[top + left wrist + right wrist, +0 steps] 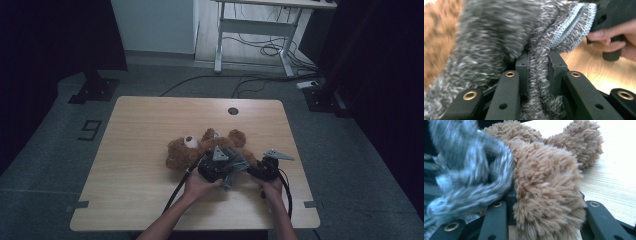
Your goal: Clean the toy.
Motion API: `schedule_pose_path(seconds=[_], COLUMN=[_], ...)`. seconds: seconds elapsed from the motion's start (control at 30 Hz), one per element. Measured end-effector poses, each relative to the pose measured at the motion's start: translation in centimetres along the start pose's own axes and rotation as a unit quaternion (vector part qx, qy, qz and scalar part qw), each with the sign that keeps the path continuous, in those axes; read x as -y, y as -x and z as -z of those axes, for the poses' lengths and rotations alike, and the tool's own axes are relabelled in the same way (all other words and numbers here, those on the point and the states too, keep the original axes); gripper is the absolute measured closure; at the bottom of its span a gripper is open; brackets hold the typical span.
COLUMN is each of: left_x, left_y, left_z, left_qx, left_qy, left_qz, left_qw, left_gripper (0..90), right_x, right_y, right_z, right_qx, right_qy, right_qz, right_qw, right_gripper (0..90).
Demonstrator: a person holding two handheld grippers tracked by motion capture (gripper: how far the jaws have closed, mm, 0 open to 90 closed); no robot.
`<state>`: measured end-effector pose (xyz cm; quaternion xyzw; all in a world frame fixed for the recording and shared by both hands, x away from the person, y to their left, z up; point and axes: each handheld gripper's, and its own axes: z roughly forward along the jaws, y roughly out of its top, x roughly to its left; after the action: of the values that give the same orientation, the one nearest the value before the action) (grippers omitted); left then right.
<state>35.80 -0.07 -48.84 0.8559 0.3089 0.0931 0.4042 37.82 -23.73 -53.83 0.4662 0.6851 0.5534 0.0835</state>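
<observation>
A brown teddy bear lies on its back in the middle of the wooden table, head to the left. A grey knitted garment is bunched over its lower body. My left gripper reaches in from the near side. In the left gripper view, the left gripper is shut on a fold of the grey knit. My right gripper comes from the right. In the right gripper view, the right gripper is shut on a furry brown leg, with the grey knit beside it.
A round cable hole sits near the table's far edge. Beyond the table stands a white desk frame with cables on the floor. Dark stands flank the table on both sides. Bare wood lies left of the bear and along the near edge.
</observation>
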Motion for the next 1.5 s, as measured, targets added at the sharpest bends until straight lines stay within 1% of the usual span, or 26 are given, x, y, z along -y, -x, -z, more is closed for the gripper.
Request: schedule_pose_path(seconds=[0.07,0.1,0.2,0.27,0.33,0.57,0.8,0.87,0.93,0.97,1.0,1.03,1.07,1.1,1.13,1.17,1.2,1.23,1.27,1.3,1.4,1.5], left_x=[0.7,0.7,1.5,1.6,2.0,2.8,3.3,3.2,2.7,1.6,1.6,0.5,0.5,-1.0,-1.0,-1.9,-1.9,-2.6,-2.6,-2.8,-2.4,-1.9], left_y=[-0.3,-0.3,-0.5,-0.5,-0.4,-0.4,-0.5,-0.4,-0.1,0.3,0.3,0.8,0.8,1.1,1.1,1.1,1.1,0.7,0.7,0.4,-0.4,-0.5], left_z=[0.1,0.1,0.1,0.0,-0.1,-0.4,-0.5,-0.3,0.3,1.0,1.0,1.5,1.5,2.0,2.0,2.1,2.1,1.8,1.8,1.5,0.7,0.4], left_qx=[0.006,0.006,0.009,0.008,0.006,0.004,0.004,0.004,0.004,0.002,0.002,-0.002,-0.002,-0.011,-0.011,-0.016,-0.016,-0.017,-0.017,-0.014,-0.006,-0.004], left_qy=[-0.008,-0.008,-0.017,-0.017,-0.024,-0.031,-0.032,-0.030,-0.018,-0.003,-0.003,0.010,0.010,0.026,0.026,0.034,0.034,0.033,0.033,0.028,0.017,0.013], left_qz=[0.004,0.004,0.004,0.004,0.001,0.003,0.006,0.006,0.006,0.000,0.000,-0.009,-0.009,-0.020,-0.020,-0.019,-0.019,-0.013,-0.013,-0.007,0.011,0.013], left_qw=[0.9999,0.9999,0.9998,0.9998,0.9997,0.9995,0.9995,0.9995,0.9998,1.0000,1.0000,0.9999,0.9999,0.9994,0.9994,0.9991,0.9991,0.9992,0.9992,0.9995,0.9998,0.9998], left_gripper=[73.3,73.3,73.2,73.2,73.2,73.2,73.2,73.2,73.1,73.1,73.1,73.1,73.1,73.0,73.0,73.0,73.0,73.1,73.1,73.1,73.1,73.1], right_x=[0.0,0.0,0.0,0.0,0.0,0.0,0.0,0.0,0.0,0.0,0.0,0.0,0.0,0.1,0.1,0.0,0.0,0.0,0.0,0.0,0.0,0.0], right_y=[0.0,0.0,0.0,0.0,0.1,0.2,0.2,0.2,0.2,0.3,0.3,0.3,0.3,0.2,0.2,0.2,0.2,0.2,0.2,0.2,0.2,0.2], right_z=[0.0,0.0,0.0,0.0,0.1,0.1,0.1,0.1,0.1,0.1,0.1,0.0,0.0,0.1,0.1,0.1,0.1,0.1,0.1,0.1,0.2,0.1], right_qx=[-0.001,-0.001,-0.002,-0.002,-0.004,-0.007,-0.008,-0.009,-0.009,-0.009,-0.009,-0.008,-0.008,-0.007,-0.007,-0.007,-0.007,-0.007,-0.007,-0.007,-0.008,-0.007], right_qy=[0.000,0.000,-0.001,-0.001,-0.003,-0.004,-0.006,-0.006,-0.004,-0.001,-0.001,0.000,0.000,0.000,0.000,-0.002,-0.002,-0.002,-0.002,-0.002,-0.001,-0.003], right_qz=[0.000,0.000,0.000,0.001,0.003,0.004,0.005,0.005,0.004,0.000,0.000,-0.003,-0.003,-0.002,-0.002,0.001,0.001,0.001,0.001,0.001,0.003,0.003], right_qw=[1.0000,1.0000,1.0000,1.0000,1.0000,1.0000,0.9999,0.9999,0.9999,1.0000,1.0000,1.0000,1.0000,1.0000,1.0000,1.0000,1.0000,1.0000,1.0000,1.0000,1.0000,1.0000], right_gripper=[57.2,57.2,57.2,57.2,57.1,57.1,57.0,56.9,57.0,57.0,57.0,57.0,57.0,57.0,57.0,57.0,57.0,57.0,57.0,57.0,57.0,57.0])
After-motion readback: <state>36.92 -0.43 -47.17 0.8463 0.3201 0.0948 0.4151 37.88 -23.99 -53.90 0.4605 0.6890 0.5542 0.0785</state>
